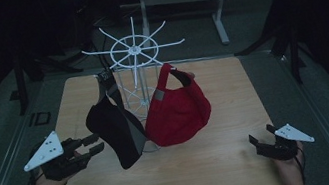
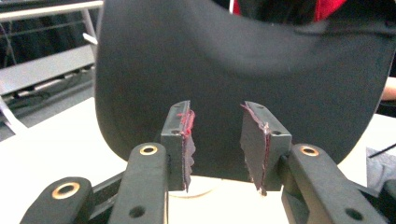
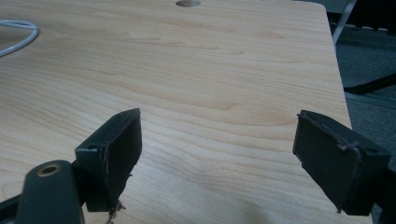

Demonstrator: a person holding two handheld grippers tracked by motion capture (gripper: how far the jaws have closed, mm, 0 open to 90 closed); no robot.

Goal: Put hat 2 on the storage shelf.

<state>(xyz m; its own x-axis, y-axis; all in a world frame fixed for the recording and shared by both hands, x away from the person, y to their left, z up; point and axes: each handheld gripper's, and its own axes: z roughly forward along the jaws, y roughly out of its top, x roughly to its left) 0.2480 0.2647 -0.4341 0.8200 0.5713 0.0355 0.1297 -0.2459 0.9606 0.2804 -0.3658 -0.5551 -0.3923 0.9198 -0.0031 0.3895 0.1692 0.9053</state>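
1. Caps — a black fabric baseball cap [image 1: 112, 126] and a red fabric baseball cap [image 1: 178, 110] — both hang from the white wire rack [image 1: 135, 51] standing on the pale wooden desk [image 1: 205, 166].
2. Left claw [image 1: 94, 144] sits just beside the black cap's brim, jaws parted and gripping nothing — the brim looms close ahead in the left gripper view.
3. Right claw [image 1: 260, 143] rests wide open over bare desk, well apart.
4. Judging by this, the grasp is not yet made; taking the black cap remains.
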